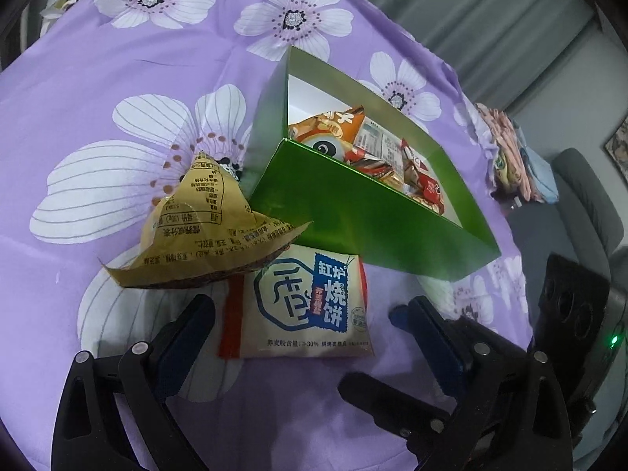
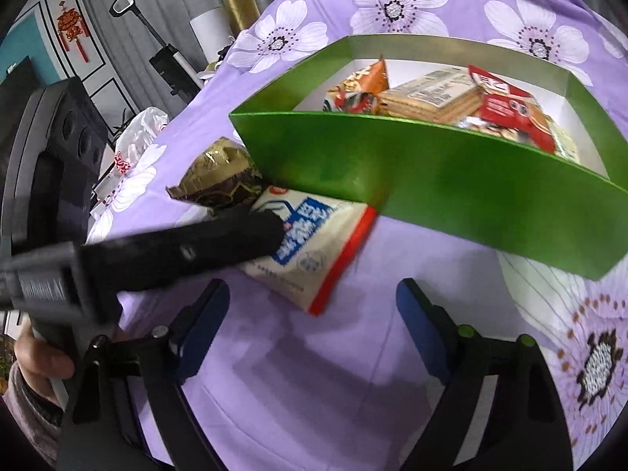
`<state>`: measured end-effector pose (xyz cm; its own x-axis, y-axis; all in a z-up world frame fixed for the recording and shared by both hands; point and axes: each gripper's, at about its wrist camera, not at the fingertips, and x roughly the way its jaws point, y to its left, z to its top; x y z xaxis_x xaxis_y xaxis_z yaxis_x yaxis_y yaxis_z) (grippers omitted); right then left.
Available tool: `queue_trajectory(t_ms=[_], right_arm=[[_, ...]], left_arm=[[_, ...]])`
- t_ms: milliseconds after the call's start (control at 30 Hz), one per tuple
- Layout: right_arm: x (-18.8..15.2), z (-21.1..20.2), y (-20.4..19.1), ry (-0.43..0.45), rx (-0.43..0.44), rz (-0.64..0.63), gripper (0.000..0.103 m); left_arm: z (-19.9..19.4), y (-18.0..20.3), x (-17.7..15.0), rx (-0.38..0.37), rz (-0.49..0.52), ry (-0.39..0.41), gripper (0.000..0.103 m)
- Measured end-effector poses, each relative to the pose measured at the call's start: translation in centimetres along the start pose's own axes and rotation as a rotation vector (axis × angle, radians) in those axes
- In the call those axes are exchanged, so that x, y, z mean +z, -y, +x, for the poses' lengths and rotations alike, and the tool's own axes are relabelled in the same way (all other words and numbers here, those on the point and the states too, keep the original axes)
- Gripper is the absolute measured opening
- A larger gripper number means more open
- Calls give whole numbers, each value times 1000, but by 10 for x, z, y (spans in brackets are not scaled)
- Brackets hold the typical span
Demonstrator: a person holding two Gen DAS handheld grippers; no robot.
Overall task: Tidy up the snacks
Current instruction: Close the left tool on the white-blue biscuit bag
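A green box [image 1: 353, 212] [image 2: 431, 180] sits on the purple floral cloth and holds several snack packets [image 1: 353, 137] [image 2: 431, 94]. In front of it, a cream packet with a blue label and a red edge [image 1: 306, 306] [image 2: 314, 243] lies flat. A crumpled gold packet [image 1: 204, 227] [image 2: 223, 172] rests beside it, against the box. My left gripper [image 1: 306, 314] is open, with the cream packet between its fingertips; one of its fingers [image 2: 251, 231] lies over that packet. My right gripper [image 2: 314, 294] is open too, its tips either side of the packet's red corner.
The cloth [image 1: 117, 59] covers the whole surface. A heap of packets [image 1: 514, 157] lies at its right edge, with a grey chair [image 1: 581, 196] beyond. A white plastic bag [image 2: 137, 133] sits at the left edge. A person's hand [image 2: 39, 357] grips the left handle.
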<state>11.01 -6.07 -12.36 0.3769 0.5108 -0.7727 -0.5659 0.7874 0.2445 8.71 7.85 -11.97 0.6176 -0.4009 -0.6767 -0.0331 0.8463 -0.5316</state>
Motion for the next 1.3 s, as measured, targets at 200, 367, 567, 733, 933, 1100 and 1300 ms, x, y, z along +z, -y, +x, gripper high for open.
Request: queue_trajectory(t_ms=[200,367,567,733,933,1100,1300], right_arm=[[6,10,-11,-24,-17,-52,67],[4,8,-8,-14,-4,-47,50],[3,6,-9,-7,-5,-57,38],[-3,-3,-6,5,-3,-50,31],[-14,-23,-5,42,-1,-54,21],[-25,-42,-6,84,-3,-38,19],[-32,-63,-5,130,-12,-43,18]], left_arm=[[2,-1,0,-15,-5,-14,78],[1,-4,-2,-28,-29,-18,66],[0,-10,-6,-41,-75,-21,45],[-6,-5,-12,-62,-55,-24,39],[-16,11,-21,-56,-12,-11,39],[-24,26,-29,-71,7,2,39],[-32,48,-36,-66,56,33,39]])
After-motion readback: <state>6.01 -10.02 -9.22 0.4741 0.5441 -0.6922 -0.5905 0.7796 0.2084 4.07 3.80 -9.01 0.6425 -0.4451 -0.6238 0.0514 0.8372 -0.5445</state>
